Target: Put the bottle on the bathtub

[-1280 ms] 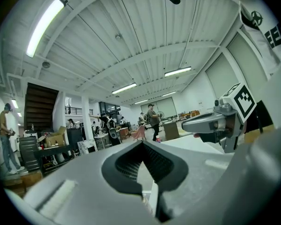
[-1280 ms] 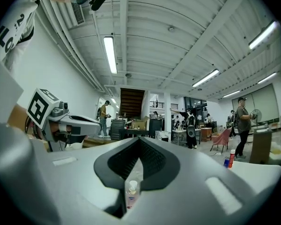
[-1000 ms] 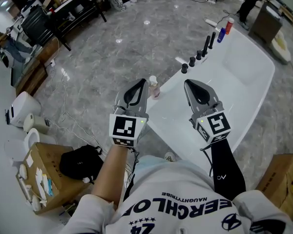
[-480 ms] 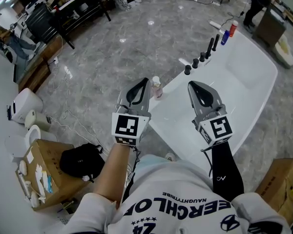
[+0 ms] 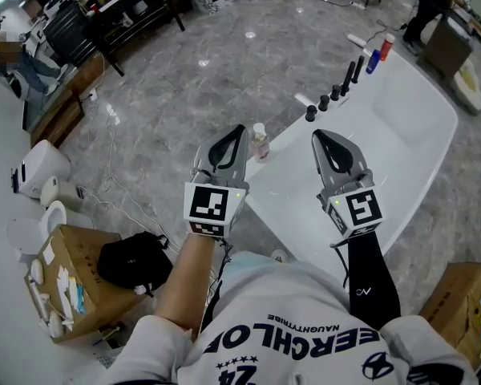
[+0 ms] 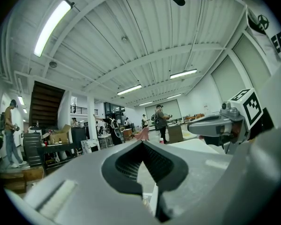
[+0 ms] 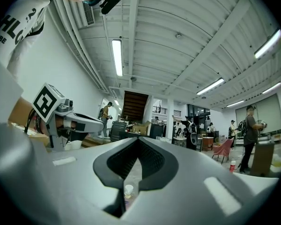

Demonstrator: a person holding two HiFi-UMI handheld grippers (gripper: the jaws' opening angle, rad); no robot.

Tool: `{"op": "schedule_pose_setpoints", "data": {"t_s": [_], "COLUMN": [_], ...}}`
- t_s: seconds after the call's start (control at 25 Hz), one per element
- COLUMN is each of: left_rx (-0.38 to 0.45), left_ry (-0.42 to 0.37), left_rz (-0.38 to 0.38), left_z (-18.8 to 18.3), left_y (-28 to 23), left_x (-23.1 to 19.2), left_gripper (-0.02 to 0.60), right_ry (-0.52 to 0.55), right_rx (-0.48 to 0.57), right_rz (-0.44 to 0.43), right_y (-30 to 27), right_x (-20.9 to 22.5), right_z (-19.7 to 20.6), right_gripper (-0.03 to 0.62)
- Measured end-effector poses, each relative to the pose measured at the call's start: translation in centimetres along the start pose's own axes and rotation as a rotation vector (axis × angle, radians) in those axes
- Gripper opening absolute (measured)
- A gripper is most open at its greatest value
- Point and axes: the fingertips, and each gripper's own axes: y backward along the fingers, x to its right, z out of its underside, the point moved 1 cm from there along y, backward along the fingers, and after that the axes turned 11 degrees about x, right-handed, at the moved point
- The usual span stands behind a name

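Note:
A small pink bottle [image 5: 260,143] with a white cap stands upright at the near left corner of the white bathtub [image 5: 409,135], on its rim. My left gripper [image 5: 240,128] hovers just left of the bottle, shut and holding nothing. My right gripper [image 5: 316,135] hangs over the tub's near end, to the right of the bottle, also shut and holding nothing. In the right gripper view the bottle [image 7: 128,193] shows low in the gap below the closed jaws. In the left gripper view the jaws meet at the tip and the bottle is hidden.
Black tap fittings [image 5: 333,93] line the tub's left rim, with a blue bottle [image 5: 373,61] and a red-capped one [image 5: 386,46] at its far end. A cardboard box [image 5: 64,283], a black bag [image 5: 135,265] and a white toilet [image 5: 38,171] sit on the floor at the left.
Both grippers and the tub have shifted slightly right and down in the head view. The bottle stands where it was, and both grippers remain shut.

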Motion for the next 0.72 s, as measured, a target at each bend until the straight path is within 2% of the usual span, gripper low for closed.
{"op": "schedule_pose_setpoints", "data": {"t_s": [0.16, 0.72], "left_rx": [-0.003, 0.013], "left_ry": [0.022, 0.028], "left_rz": [-0.004, 0.004], "left_z": [0.3, 0.0], "left_y": [0.2, 0.2], "left_x": [0.1, 1.0], "left_gripper": [0.003, 0.003], "right_ry": [0.037, 0.049], "right_rx": [-0.023, -0.042], "right_rz": [0.015, 0.060], "right_y": [0.3, 1.6], "right_x": [0.2, 1.3], "right_z": [0.3, 0.3], "right_gripper": [0.023, 0.023]}}
